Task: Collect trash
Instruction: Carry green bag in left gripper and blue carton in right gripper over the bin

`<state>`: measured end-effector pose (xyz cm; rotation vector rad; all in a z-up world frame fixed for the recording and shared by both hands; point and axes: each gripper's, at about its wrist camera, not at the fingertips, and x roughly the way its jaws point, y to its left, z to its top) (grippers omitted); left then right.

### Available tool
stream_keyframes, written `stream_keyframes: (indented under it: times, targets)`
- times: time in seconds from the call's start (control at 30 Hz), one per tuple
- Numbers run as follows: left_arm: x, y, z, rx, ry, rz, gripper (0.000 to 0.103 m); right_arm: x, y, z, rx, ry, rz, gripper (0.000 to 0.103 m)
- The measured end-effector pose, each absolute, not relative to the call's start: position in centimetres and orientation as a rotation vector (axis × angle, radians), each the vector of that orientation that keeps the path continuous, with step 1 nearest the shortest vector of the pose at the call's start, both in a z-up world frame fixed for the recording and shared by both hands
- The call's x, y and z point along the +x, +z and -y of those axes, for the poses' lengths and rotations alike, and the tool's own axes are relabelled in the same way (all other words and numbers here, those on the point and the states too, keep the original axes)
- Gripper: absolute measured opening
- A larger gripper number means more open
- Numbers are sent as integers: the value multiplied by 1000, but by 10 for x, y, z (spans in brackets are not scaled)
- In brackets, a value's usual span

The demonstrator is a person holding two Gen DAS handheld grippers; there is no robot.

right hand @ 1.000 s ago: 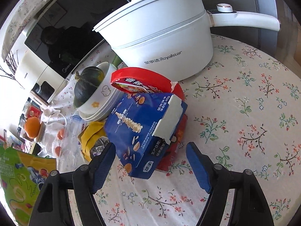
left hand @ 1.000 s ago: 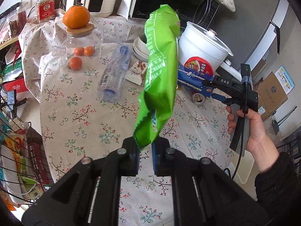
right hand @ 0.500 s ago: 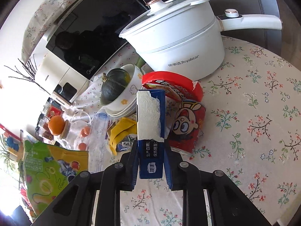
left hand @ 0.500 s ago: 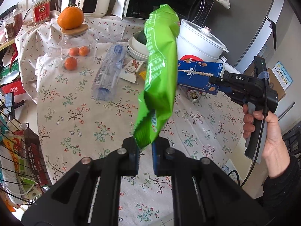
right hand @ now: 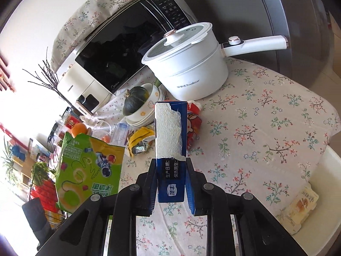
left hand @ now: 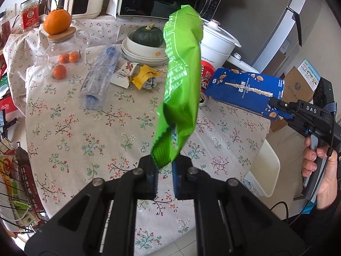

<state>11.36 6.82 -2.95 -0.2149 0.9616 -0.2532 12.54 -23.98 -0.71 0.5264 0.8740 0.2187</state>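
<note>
My left gripper (left hand: 163, 171) is shut on the bottom corner of a green snack bag (left hand: 181, 85), which stands up above the floral table (left hand: 85, 132); the same green bag (right hand: 89, 168) shows at lower left in the right wrist view. My right gripper (right hand: 170, 183) is shut on a blue biscuit box (right hand: 170, 149), lifted off the table; the blue box (left hand: 245, 89) hangs at the right in the left wrist view, held by the right gripper (left hand: 279, 108). A crushed clear bottle (left hand: 100, 79), a yellow wrapper (left hand: 145, 76), a small torn carton (left hand: 123, 76) and a red can (right hand: 192, 125) lie on the table.
A white electric pot (right hand: 187, 70), stacked bowls with a dark squash (left hand: 147, 42), a glass jar with an orange on its lid (left hand: 61, 36) and a microwave (right hand: 119, 49) stand at the back. A wire basket (left hand: 15, 192) is left of the table. A white bin (right hand: 315, 192) sits beside it.
The right gripper closed on the blue box, then lifted it up and back from the table, uncovering the red can. The left gripper drifted slightly with the green bag.
</note>
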Motion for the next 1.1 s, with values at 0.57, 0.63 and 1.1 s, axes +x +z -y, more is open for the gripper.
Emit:
stream_keyframes:
  times: [0.57,0.63,1.1]
  targets:
    - [106,-40,37,-127,-486,-1019,12,36,-4,338,533,54,-841,24]
    - [104,-42,52,-114,-514,-1028,12,23,-4,357,541,19,-836,24]
    - [79,-55,164,25,-737,-1092,12,-41,-44,458,591,-212,-944,24]
